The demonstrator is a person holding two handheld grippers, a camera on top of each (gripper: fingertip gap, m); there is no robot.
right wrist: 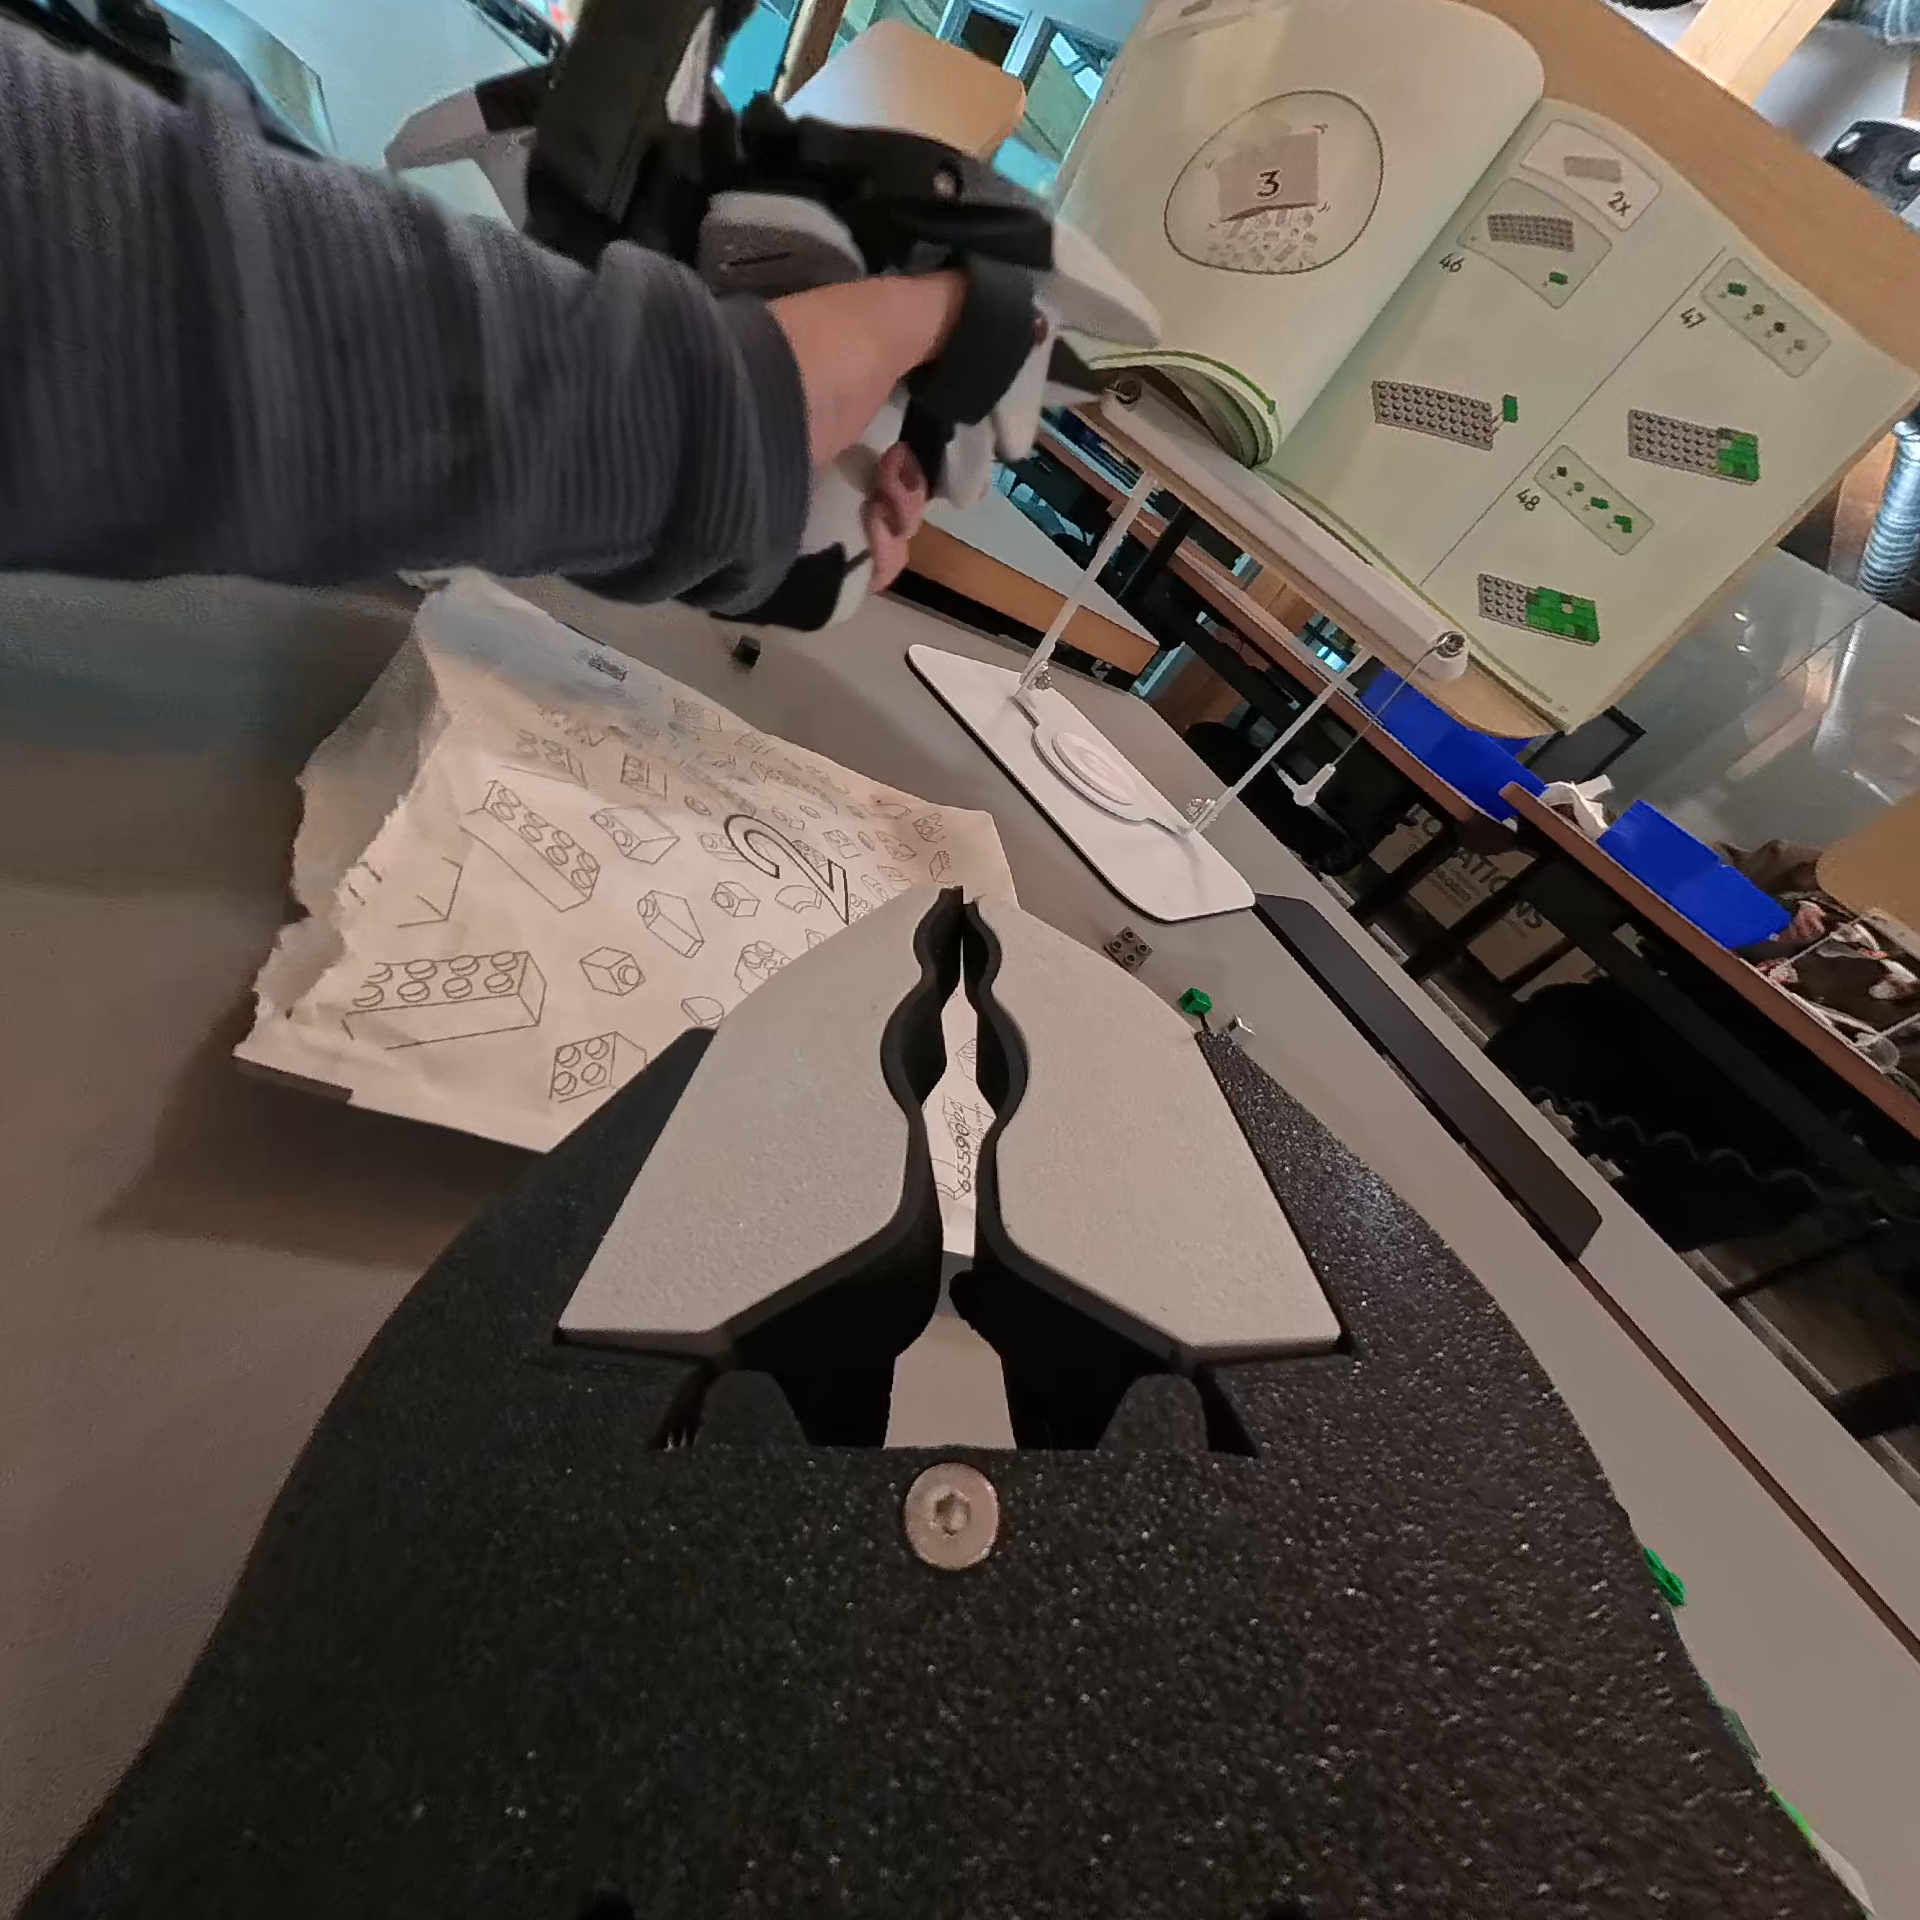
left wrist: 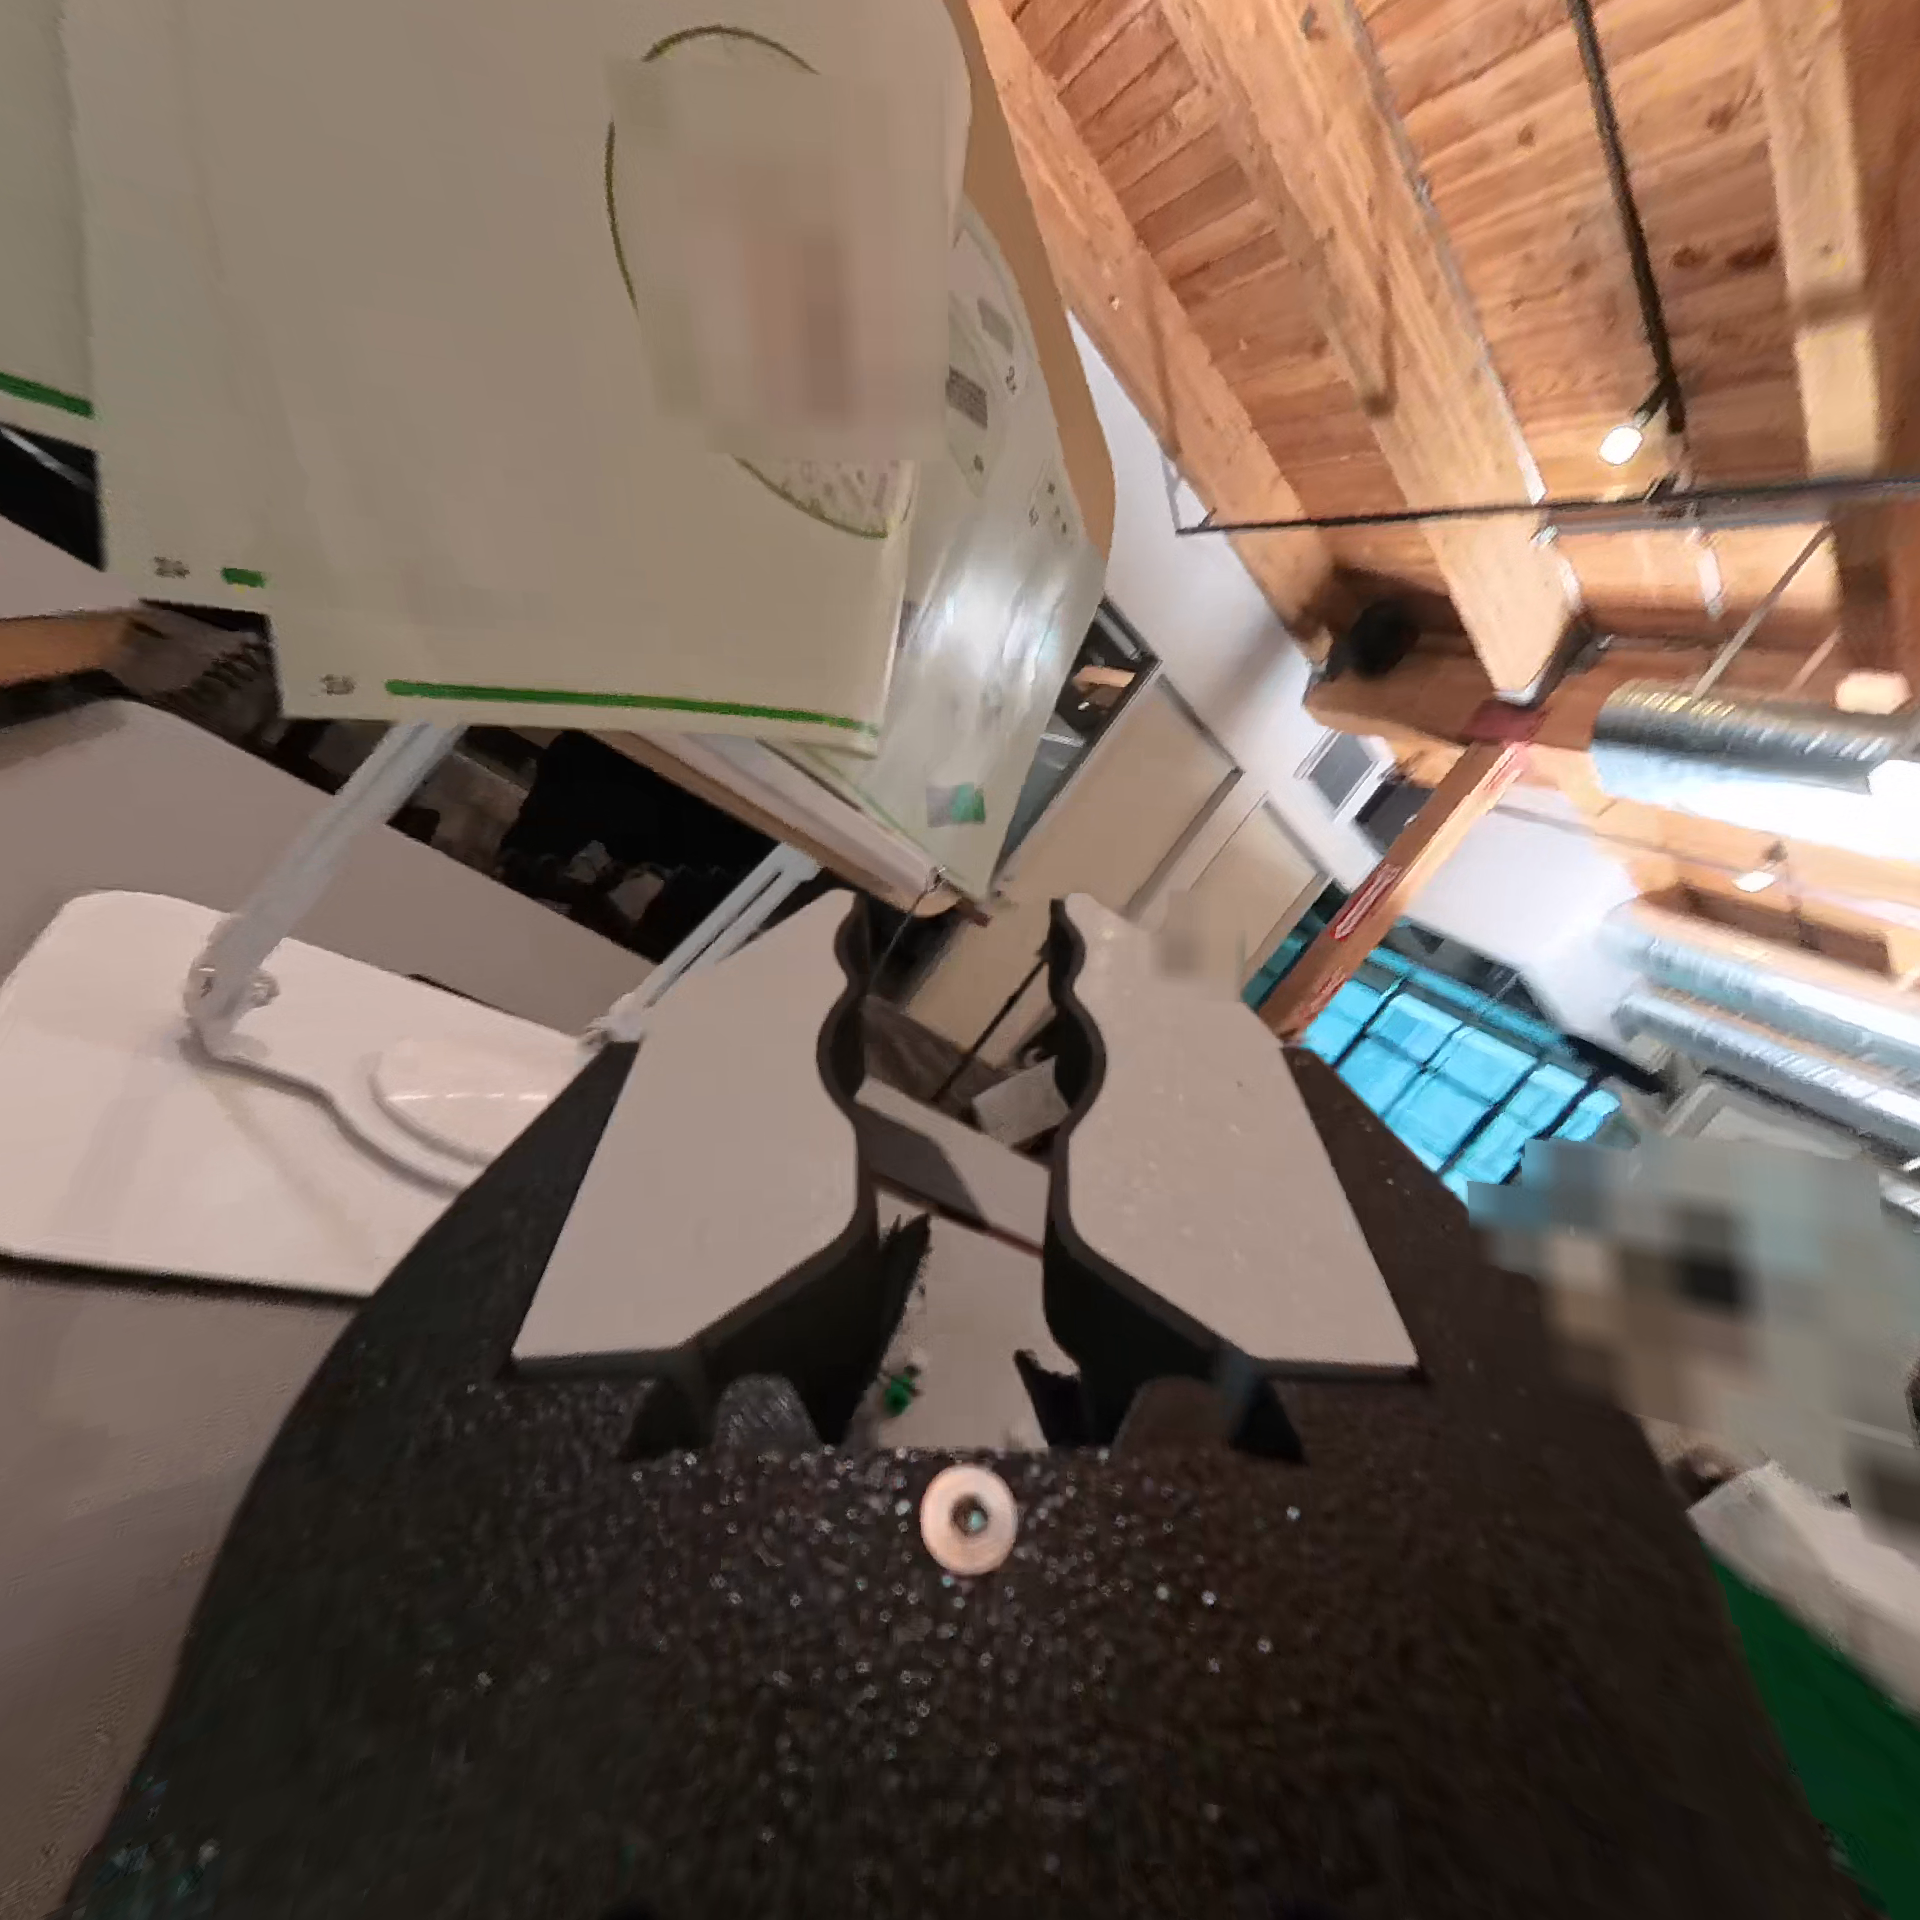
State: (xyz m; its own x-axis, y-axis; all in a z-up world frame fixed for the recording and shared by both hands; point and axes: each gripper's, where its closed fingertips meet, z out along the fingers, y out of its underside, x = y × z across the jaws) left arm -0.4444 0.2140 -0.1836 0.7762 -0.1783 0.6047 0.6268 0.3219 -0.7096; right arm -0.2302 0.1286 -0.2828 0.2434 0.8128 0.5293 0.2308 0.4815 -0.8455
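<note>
My left gripper [left wrist: 956,925] is open and empty, tilted upward just below the lower edge of an open building-instruction booklet [left wrist: 468,364] that rests on a white stand [left wrist: 208,1091]. In the right wrist view, a hand in a grey sleeve [right wrist: 862,353] holds that gripper up at the booklet's [right wrist: 1507,312] left page. My right gripper [right wrist: 963,912] is shut, its tips together low over a torn white paper bag [right wrist: 582,883] printed with brick drawings. The bag lies flat on the grey table [right wrist: 156,1299] and shows through the gap behind the tips. I cannot tell whether the tips touch it.
The stand's base plate [right wrist: 1195,873] sits right of the bag. Loose small bricks lie nearby: a grey one [right wrist: 1127,948], a green one [right wrist: 1195,1001], a black piece [right wrist: 744,651], and another green one [right wrist: 1662,1584] by the table edge. Blue bins [right wrist: 1683,873] stand on a far table. There is about 25 cm between the tips of the two grippers.
</note>
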